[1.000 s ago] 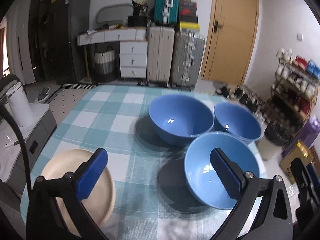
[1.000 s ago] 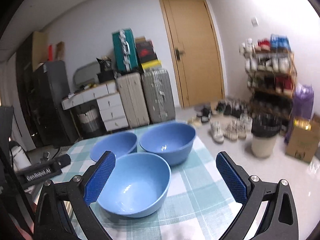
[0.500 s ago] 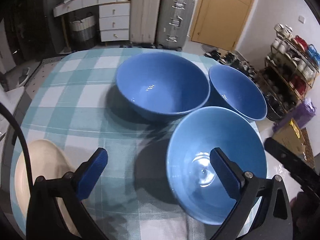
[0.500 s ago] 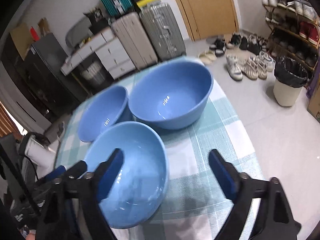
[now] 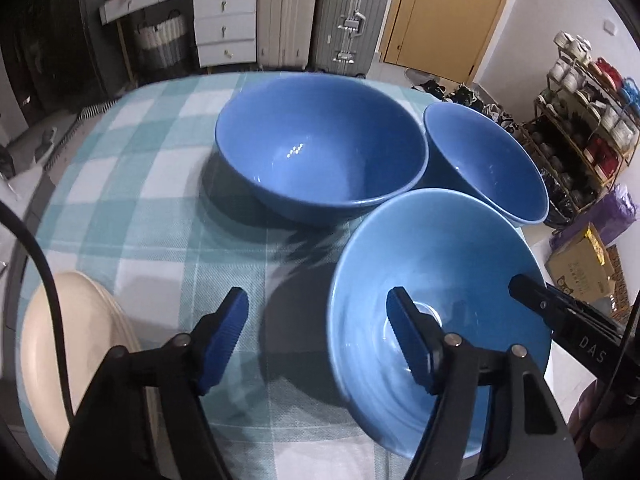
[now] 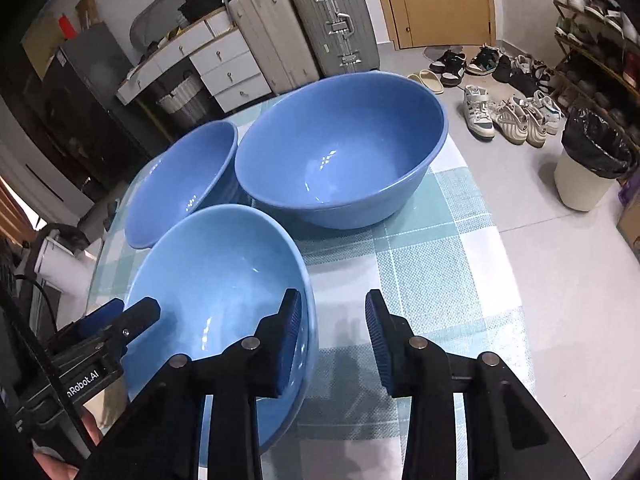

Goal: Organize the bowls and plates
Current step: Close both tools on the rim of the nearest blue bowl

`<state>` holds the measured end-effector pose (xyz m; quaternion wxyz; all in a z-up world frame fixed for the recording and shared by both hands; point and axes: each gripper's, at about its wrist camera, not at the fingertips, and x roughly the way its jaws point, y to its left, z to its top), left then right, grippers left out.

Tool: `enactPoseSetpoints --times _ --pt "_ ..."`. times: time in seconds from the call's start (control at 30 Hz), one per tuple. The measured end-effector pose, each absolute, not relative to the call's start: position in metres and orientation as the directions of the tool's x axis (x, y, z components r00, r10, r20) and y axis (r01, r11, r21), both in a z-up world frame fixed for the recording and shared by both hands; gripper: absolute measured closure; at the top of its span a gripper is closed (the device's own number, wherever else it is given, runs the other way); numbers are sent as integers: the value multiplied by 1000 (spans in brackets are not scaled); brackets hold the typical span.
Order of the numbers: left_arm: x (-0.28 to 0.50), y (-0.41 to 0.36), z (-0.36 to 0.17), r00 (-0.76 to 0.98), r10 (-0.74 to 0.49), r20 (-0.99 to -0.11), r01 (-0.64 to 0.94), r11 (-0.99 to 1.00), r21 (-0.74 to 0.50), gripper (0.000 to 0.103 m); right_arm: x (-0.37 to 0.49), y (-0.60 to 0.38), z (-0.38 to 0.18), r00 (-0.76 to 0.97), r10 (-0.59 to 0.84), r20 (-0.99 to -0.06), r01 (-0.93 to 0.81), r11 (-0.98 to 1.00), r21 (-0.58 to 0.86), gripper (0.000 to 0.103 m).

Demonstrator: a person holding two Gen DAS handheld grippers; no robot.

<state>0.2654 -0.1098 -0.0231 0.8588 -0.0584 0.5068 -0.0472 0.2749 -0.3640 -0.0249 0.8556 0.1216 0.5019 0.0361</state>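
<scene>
I see the light blue bowl nearest me on the checked tablecloth, its rim between both closing pairs of jaws: left gripper and right gripper straddle opposite walls, pads not yet pressing, two darker bowls behind

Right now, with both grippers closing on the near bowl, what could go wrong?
1. The near bowl is glossy; each gripper straddles only its thin rim, the left gripper on one side, the right gripper on the opposite, so it may slip or tilt when lifted.
2. The big bowl stands close behind it; a tilted lift could knock them together.
3. The cream plate overhangs the table edge beside the left gripper, so a bump might push it off.
</scene>
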Motion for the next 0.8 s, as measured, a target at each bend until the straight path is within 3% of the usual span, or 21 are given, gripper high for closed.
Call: enactPoseSetpoints --times 0.1,0.33,0.47,0.8 --pt "268 -109 -29 459 -150 -876 15 987 -161 53 277 -364 -29 477 195 -857 59 966 253 72" --pt "270 -113 -42 420 -179 -890 29 983 -184 83 278 -359 -32 445 222 -868 54 960 273 87" --pt "268 -114 -44 400 -226 -888 41 972 -229 91 275 -348 -28 447 211 -869 30 968 250 95" --pt "259 -123 -37 411 -240 -879 102 971 -217 95 264 -351 -28 447 210 -870 37 967 252 95"
